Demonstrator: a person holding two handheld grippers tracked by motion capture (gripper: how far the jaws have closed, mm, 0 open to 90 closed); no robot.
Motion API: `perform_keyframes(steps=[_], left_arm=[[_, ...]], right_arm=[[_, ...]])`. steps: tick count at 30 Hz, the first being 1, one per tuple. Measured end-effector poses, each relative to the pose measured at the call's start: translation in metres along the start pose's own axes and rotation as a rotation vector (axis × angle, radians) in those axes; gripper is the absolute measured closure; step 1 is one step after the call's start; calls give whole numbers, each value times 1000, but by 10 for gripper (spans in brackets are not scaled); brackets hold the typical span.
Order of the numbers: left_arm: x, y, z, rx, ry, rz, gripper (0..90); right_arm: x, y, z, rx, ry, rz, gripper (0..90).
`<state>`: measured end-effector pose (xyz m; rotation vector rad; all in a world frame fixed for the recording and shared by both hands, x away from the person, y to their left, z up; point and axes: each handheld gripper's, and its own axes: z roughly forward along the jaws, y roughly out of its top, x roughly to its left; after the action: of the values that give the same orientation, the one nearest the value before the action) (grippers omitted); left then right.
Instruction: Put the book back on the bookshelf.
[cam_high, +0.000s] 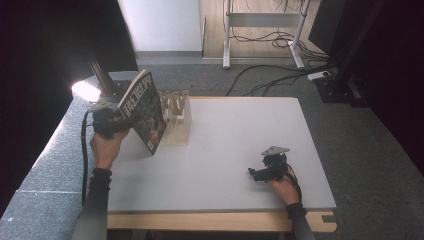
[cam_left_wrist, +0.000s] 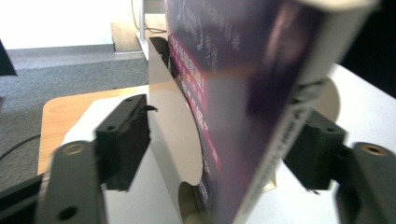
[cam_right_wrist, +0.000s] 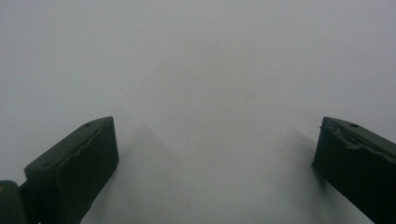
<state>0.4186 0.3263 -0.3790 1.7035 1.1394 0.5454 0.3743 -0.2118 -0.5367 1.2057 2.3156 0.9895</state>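
A dark-covered book (cam_high: 143, 111) with pink and white lettering stands tilted at the table's back left, leaning toward a pale wooden slotted rack (cam_high: 177, 119). My left gripper (cam_high: 114, 123) is at the book's left edge. In the left gripper view the book (cam_left_wrist: 243, 93) and a rack panel (cam_left_wrist: 173, 121) lie between the jaws of my left gripper (cam_left_wrist: 226, 140), and the left pad (cam_left_wrist: 128, 135) stands apart from them, so it is open. My right gripper (cam_high: 260, 173) rests low on the white table (cam_high: 240, 130) at the front right. Its jaws are wide apart with nothing between them (cam_right_wrist: 215, 158).
A bright lamp (cam_high: 85, 91) shines at the table's back left corner. Cables (cam_high: 280, 75) and a white desk frame (cam_high: 260, 22) lie on the floor beyond the table. Dark curtains border both sides.
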Motion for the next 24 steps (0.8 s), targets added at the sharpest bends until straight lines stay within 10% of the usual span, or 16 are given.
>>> perform_keyframes(steps=[24], left_arm=[[-41,-19,-44,107,-83,151,3]], right_arm=[[0,0,0,0,-3,-2,0]])
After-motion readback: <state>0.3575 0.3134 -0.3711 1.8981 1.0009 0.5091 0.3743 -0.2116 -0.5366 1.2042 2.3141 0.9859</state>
